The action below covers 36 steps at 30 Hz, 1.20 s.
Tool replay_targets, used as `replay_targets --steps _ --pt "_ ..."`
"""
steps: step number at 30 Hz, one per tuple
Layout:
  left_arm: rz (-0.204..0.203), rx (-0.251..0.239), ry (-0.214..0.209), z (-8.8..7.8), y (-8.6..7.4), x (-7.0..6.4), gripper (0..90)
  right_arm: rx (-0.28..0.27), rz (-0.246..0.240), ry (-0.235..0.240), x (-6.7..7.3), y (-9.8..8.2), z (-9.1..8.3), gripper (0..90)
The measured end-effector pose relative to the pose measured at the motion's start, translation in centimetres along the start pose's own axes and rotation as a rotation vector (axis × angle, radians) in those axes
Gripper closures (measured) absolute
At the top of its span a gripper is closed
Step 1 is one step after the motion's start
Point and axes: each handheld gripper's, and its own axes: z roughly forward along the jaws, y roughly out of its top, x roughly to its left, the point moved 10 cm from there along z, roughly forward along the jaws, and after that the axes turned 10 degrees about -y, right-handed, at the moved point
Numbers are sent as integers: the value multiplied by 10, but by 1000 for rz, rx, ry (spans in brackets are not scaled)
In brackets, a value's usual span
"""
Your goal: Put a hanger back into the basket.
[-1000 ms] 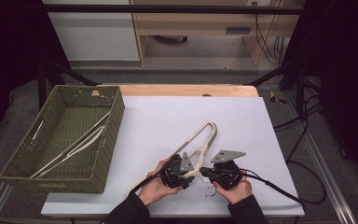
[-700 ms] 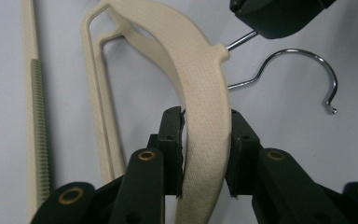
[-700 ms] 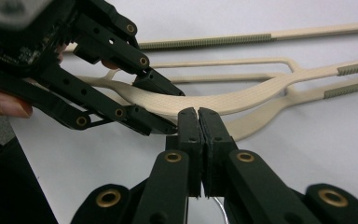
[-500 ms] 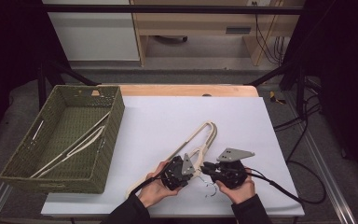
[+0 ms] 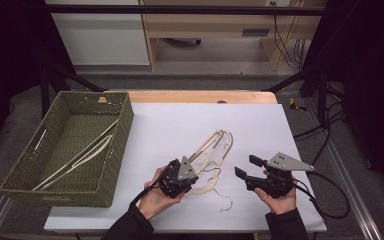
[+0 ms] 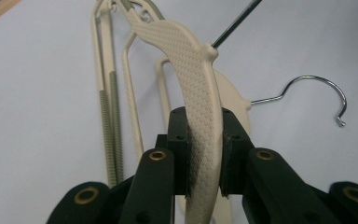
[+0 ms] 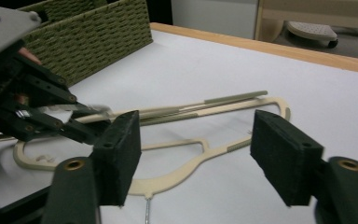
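Currently, held hanger: cream plastic clothes hanger, textured arm clamped between the pads of the left gripper; jaws have just been closing on it, now pressed on both sides.
Location: front centre of the white table, raised at the gripped end, far end low over the table.
Axis: long axis runs from the gripper away and to the right in the high view, toward the table's back edge; its wire hook leaves the neck up and to the right in the left gripper view.
Second hanger: same cream type, flat on the table beneath, steel hook curling near the front edge.
Right gripper: jaws have just been opening, pads apart, nothing between them; near, right of the hangers.
Basket: green woven, left side of table, hangers already lying inside.
Progress: judged part done; two hangers left to move, one gripped but not yet carried.
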Motion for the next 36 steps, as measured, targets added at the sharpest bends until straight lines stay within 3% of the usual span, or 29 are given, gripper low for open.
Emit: replay_targets --steps 2,4,8,15,21,22,27,32,36 --pt "-22 -24 11 -5 0 6 785 10 18 -2 -3 -3 1 273" --pt "-33 -34 17 -9 0 9 789 26 -3 -19 -5 -6 3 238" --pt "-62 -63 29 -15 0 17 798 33 -18 -6 -1 -9 6 189" --pt "-87 -87 58 -24 0 28 818 43 -22 -12 -2 -10 6 175" --pt "-118 -112 120 -36 -2 47 848 54 -28 -18 -3 -12 7 166" --pt "-134 -124 141 -40 -4 54 853 54 -27 -15 -2 -12 7 164" --pt "-183 -154 148 -48 -8 67 858 47 -26 -16 -3 -11 6 153" --pt "-195 -194 166 -58 -6 71 858 50 -28 -12 -2 -12 7 145" --pt "-182 -247 168 -80 2 70 858 52 -28 -11 -2 -12 6 138"
